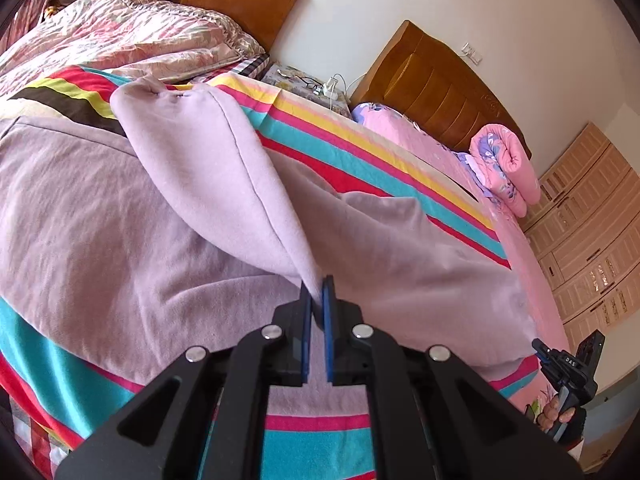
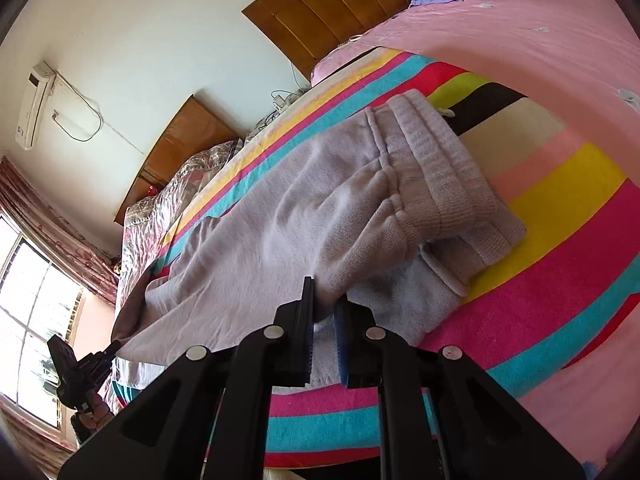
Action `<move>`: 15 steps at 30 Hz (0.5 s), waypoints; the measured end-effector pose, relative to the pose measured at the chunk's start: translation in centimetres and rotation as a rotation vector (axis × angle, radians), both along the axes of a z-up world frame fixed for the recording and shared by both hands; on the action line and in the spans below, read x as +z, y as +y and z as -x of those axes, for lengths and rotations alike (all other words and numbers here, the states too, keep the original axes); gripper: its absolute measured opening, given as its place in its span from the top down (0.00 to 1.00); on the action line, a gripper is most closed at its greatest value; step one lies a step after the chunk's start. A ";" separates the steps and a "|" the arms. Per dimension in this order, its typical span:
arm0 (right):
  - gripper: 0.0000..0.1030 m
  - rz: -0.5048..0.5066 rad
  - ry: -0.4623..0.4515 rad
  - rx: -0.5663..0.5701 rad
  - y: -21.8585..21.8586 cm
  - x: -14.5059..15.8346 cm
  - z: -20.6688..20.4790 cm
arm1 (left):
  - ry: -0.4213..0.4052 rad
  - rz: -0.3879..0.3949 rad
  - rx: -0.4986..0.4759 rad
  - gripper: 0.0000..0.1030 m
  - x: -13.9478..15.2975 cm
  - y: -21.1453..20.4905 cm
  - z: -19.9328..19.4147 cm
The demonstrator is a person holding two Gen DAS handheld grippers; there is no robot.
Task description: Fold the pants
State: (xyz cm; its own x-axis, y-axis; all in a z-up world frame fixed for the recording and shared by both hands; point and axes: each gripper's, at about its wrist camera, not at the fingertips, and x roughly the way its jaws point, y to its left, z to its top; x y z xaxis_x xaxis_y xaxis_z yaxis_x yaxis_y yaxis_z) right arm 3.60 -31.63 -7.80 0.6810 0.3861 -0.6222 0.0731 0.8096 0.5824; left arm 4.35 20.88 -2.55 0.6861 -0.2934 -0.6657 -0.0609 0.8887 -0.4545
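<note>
Light purple pants lie on a striped blanket on the bed. My left gripper is shut on a pant leg's hem, lifted so the leg arches above the rest. In the right wrist view, my right gripper is shut on the pants just below the ribbed waistband, raising that edge slightly. The right gripper also shows at the far right of the left wrist view; the left gripper shows at the lower left of the right wrist view.
The striped blanket covers a pink sheet. A floral quilt is piled at the head. Wooden headboards stand against the wall. A rolled pink quilt lies near a wardrobe. A window is at left.
</note>
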 end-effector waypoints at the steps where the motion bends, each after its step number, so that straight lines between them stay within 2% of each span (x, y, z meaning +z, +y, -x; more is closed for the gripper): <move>1: 0.89 0.014 0.007 0.004 0.2 0.0 0.3 | 0.016 -0.001 -0.011 0.95 -0.3 0.2 0.3; 3: 0.90 0.041 0.035 -0.012 -0.1 -0.8 0.7 | 0.068 -0.016 -0.033 0.95 -2.0 -0.2 0.2; 6: 0.91 0.056 0.076 -0.041 -0.2 -2.8 1.1 | 0.131 -0.087 -0.032 0.95 -4.9 -1.5 0.2; 10: 0.90 0.041 0.076 -0.053 -0.2 -2.8 1.0 | 0.124 -0.031 -0.004 0.94 -5.5 -0.8 0.2; 13: 0.90 0.020 0.079 -0.062 -0.3 -3.0 0.9 | 0.113 -0.022 -0.009 0.88 -5.2 -0.7 0.3; 15: 0.88 -0.007 0.080 -0.068 -0.5 -3.3 0.9 | 0.117 -0.020 -0.011 0.81 -5.4 -0.6 0.3</move>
State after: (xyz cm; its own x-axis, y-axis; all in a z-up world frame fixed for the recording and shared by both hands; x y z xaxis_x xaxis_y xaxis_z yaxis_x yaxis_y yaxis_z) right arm 2.73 -32.12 -11.06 0.6539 0.3454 -0.6731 0.1741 0.7971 0.5782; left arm 4.00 20.26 -7.91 0.6001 -0.2869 -0.7467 -0.1023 0.8983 -0.4273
